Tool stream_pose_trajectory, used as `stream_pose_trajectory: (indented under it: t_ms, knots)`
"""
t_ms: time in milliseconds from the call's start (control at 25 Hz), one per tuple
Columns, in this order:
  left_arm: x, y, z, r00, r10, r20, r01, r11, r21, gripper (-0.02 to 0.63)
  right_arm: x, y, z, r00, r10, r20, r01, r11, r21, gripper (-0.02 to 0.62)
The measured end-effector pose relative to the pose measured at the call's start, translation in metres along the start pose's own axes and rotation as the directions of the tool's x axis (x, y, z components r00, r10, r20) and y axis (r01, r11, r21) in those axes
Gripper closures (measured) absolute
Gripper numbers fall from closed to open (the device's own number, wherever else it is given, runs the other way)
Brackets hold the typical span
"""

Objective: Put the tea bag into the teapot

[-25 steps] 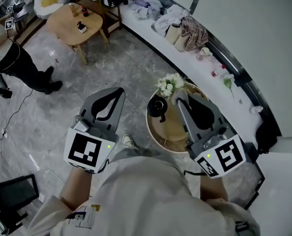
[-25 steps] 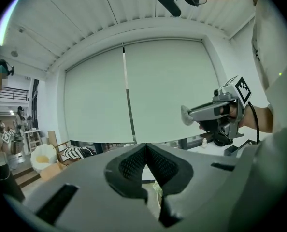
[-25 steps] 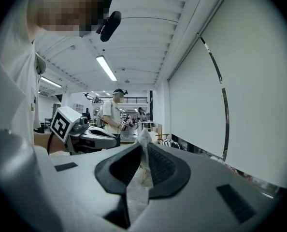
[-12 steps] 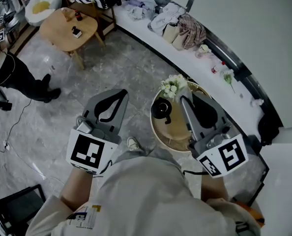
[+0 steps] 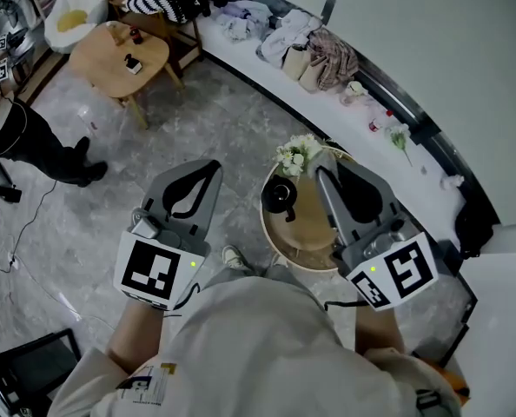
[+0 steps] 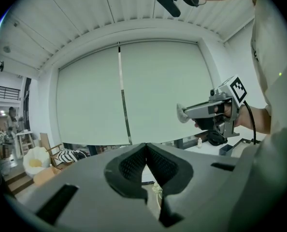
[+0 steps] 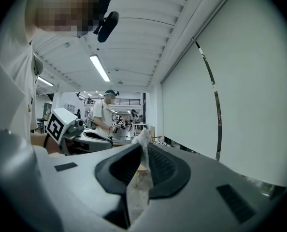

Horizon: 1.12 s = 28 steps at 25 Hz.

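Observation:
In the right gripper view a white crinkled tea bag (image 7: 141, 170) stands upright between the ribbed pads, and my right gripper (image 7: 143, 151) is shut on it. In the head view that right gripper (image 5: 320, 172) hovers over the round wooden tray (image 5: 306, 226), its tip just right of the black teapot (image 5: 280, 196). The teapot sits at the tray's left side. My left gripper (image 5: 211, 165) hangs over the floor to the left of the tray. In the left gripper view, my left gripper (image 6: 146, 148) has its pads touching at the tip, with nothing between them.
White flowers (image 5: 297, 153) stand at the tray's far rim, close to the right gripper's tip. A curved white counter (image 5: 388, 159) with bags and clothes runs behind. A wooden side table (image 5: 119, 52) and a person's legs (image 5: 41, 137) are at the far left on the marble floor.
The head view has drifted slightly. Both grippers keep about the same places relative to the tray and teapot.

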<state>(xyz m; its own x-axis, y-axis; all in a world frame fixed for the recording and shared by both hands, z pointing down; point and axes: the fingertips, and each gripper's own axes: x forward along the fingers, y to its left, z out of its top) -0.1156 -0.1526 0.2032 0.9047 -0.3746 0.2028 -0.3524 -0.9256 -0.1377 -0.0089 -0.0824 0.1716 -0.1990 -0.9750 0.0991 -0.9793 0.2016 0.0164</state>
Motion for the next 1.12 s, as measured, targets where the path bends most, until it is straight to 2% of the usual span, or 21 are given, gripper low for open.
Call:
stream_pose_trajectory:
  t_ms: [240,360,560,800,920,1120]
  knots:
    - [0.014,-0.013,0.0,1.0,0.017,-0.018,-0.018,1.0,-0.009,0.598,-0.009,-0.017,-0.009,0.999,0.029,-0.022,-0.029,0.999,0.02,0.549]
    - [0.02,-0.014,-0.001,0.999,0.024,-0.028,-0.024,1.0,-0.017,0.598,-0.006,-0.022,-0.026,0.992,0.062,-0.112,-0.06,0.998,0.025,0.549]
    - [0.034,-0.014,-0.007,0.999,0.022,-0.049,-0.023,1.0,-0.021,0.598,0.003,-0.028,-0.064,0.959,0.117,-0.257,-0.105,0.993,0.061,0.549]
    - [0.058,-0.014,-0.029,0.996,0.008,-0.086,-0.015,0.997,-0.073,0.598,0.019,-0.043,-0.108,0.912,0.125,-0.391,-0.107,0.992,0.068,0.549]
    - [0.071,-0.012,-0.049,0.992,0.008,-0.128,-0.017,0.997,-0.071,0.598,0.029,-0.049,-0.13,0.884,0.117,-0.452,-0.109,0.993,0.044,0.55]
    - [0.095,-0.011,-0.088,0.977,-0.006,-0.214,-0.005,0.999,-0.049,0.598,0.043,-0.057,-0.171,0.845,0.135,-0.517,-0.113,0.991,0.075,0.55]
